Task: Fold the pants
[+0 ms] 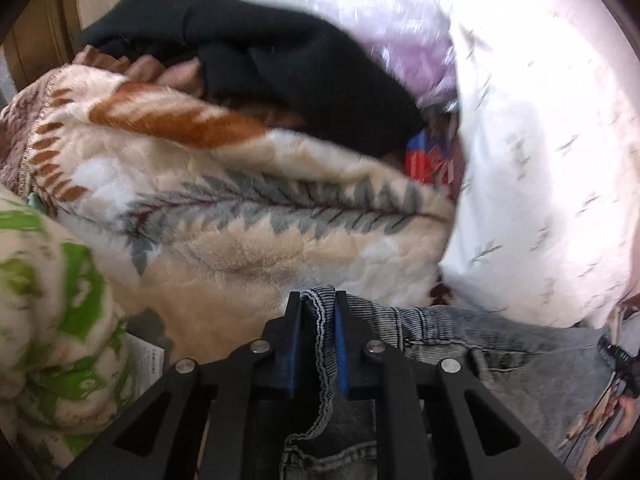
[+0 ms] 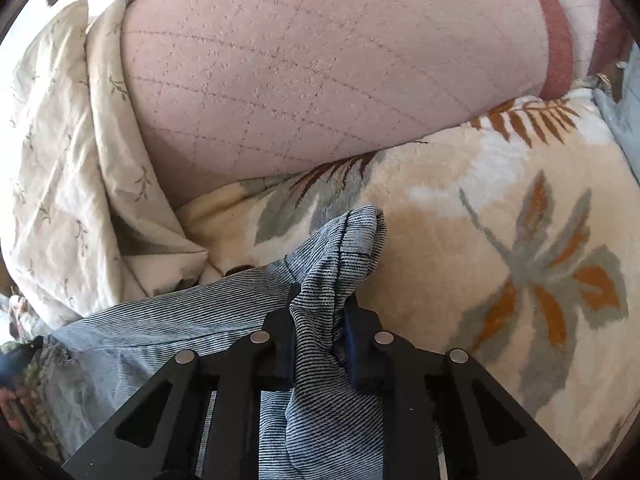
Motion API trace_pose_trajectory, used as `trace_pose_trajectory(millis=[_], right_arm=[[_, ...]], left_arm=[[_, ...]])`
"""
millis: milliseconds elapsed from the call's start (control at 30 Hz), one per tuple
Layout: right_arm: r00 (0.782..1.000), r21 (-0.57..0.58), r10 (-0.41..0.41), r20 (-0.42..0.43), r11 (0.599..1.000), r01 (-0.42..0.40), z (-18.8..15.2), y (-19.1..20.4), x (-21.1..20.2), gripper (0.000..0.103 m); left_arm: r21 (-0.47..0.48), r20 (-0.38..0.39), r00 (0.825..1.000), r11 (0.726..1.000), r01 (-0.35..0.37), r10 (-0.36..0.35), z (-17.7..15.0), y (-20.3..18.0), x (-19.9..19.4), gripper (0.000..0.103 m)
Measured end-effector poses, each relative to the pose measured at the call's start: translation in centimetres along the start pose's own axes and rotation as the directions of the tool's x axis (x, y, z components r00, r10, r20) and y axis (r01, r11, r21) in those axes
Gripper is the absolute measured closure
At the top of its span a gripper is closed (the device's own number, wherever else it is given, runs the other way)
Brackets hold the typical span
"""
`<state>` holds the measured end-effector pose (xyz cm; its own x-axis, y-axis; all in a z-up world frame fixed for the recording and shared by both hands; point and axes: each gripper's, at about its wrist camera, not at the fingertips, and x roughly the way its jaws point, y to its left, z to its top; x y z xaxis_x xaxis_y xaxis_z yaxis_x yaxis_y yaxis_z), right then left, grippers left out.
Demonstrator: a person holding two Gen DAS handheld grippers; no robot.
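The pants are light blue denim jeans. In the left wrist view my left gripper [image 1: 319,300] is shut on a stitched edge of the jeans [image 1: 500,352], which stretch off to the right along the bottom. In the right wrist view my right gripper [image 2: 322,296] is shut on a bunched fold of the jeans [image 2: 340,248]; the rest of the denim runs off to the lower left. Both hold the cloth above a cream plush blanket with leaf print [image 2: 500,208].
A black garment [image 1: 260,52] lies on the blanket pile [image 1: 240,200] at the back. A white pillow [image 1: 540,160] is at the right, a green-patterned blanket [image 1: 60,300] at the left. A pinkish quilted cushion [image 2: 320,68] and a cream floral pillow [image 2: 60,180] lie ahead.
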<state>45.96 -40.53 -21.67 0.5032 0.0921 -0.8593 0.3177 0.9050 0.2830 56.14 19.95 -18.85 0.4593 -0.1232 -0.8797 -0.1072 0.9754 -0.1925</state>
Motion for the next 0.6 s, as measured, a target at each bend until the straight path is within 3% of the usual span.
trace_pose_trajectory(millis=[300,400,467,600], right_arm=[[0.993,0.045,0.082,0.083,0.995,-0.086,-3.4,-1.6,-10.2,0.088],[0.988,0.049,0.104,0.114,0.993,-0.11,-5.8,-2.1,-14.7,0.088],[0.984,0.058,0.121,0.129,0.99,-0.129,-6.4,-4.4,-15.6,0.088],[0.979,0.066,0.144,0.141,0.986,-0.154,-10.6,-6.5,-18.0,0.088]], left_arm=[[0.068,0.124,0.983,0.989,0.13,-0.138,-2.7,-0.3,-11.8,0.087],[0.104,0.15,0.973,0.982,0.159,-0.174,-5.8,-1.0,-15.0,0.087],[0.131,0.162,0.97,0.978,0.162,-0.182,-8.5,-0.8,-17.0,0.087],[0.161,0.154,0.968,0.972,0.171,-0.196,-13.9,0.8,-19.8,0.087]])
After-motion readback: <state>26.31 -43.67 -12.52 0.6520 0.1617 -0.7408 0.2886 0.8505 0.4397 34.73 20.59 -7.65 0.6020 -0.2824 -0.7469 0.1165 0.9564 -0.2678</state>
